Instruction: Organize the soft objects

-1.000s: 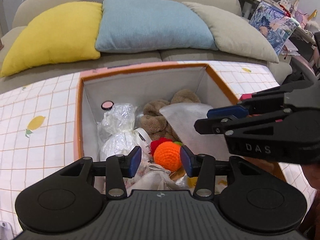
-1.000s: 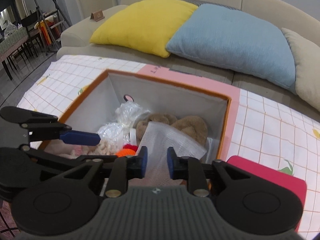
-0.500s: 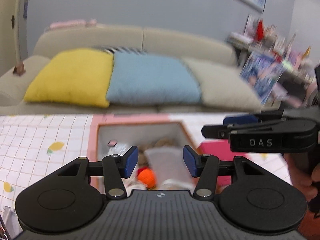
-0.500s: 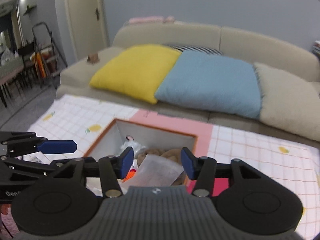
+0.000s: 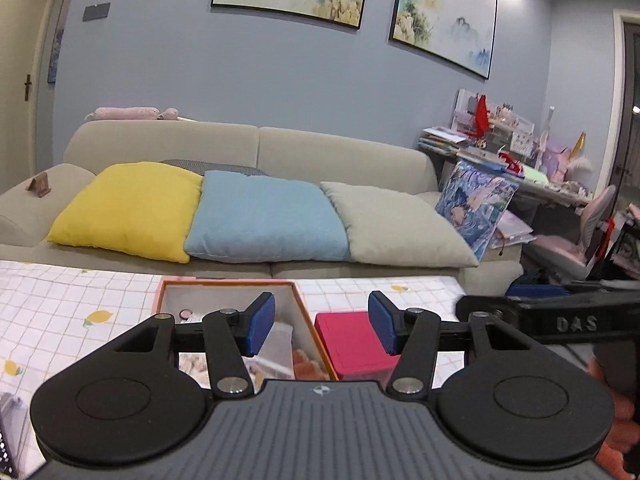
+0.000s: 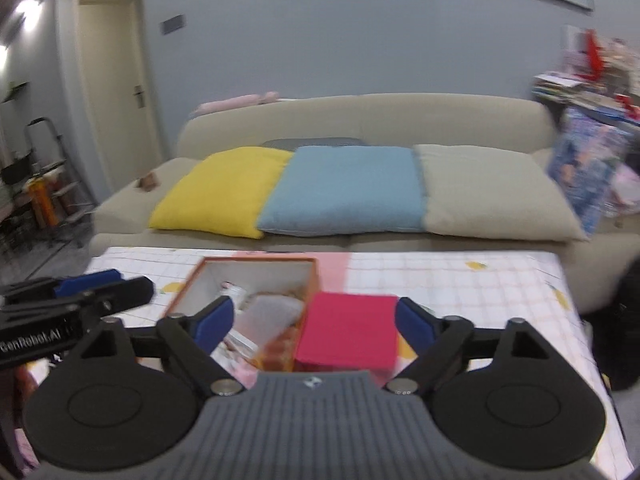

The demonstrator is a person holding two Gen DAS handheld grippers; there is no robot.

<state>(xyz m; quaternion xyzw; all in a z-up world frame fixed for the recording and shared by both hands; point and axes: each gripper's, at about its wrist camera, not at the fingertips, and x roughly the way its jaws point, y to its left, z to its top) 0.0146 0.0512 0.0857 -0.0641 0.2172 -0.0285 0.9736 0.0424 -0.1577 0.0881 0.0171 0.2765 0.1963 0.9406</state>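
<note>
Left of the orange-rimmed storage box [image 5: 308, 322], the checked tablecloth with lemon prints [image 5: 60, 308] covers the table. The box is the landmark here. Inside it there's a pile of soft stuff: a clear plastic bag [image 6: 268, 314] lying on top, something brown and fuzzy [image 5: 306, 362] under it toward the box's right wall (looks plush, can't tell exactly what), and a little pink round patch [image 5: 185, 313] on the inner wall at the back left.

The left gripper [image 5: 322, 322] hangs above the box's right edge, blue pads wide apart, nothing between them. In the right wrist view it pokes in from the left of the box [image 6: 96, 292].

Right up against the box's right side sits a red flat box [image 6: 348, 330], touching or nearly so, hard to say which. The right gripper [image 6: 314, 322] is up over the seam between the two boxes, jaws spread wide and empty too. That view is pretty blurry.

Behind the box is a beige sofa [image 5: 256, 148] with three cushions in a row: yellow cushion [image 5: 128, 208], blue cushion [image 5: 264, 216], grey-beige cushion [image 5: 396, 228]. Far right of the box, past the sofa, is a cluttered desk [image 5: 520, 168].
</note>
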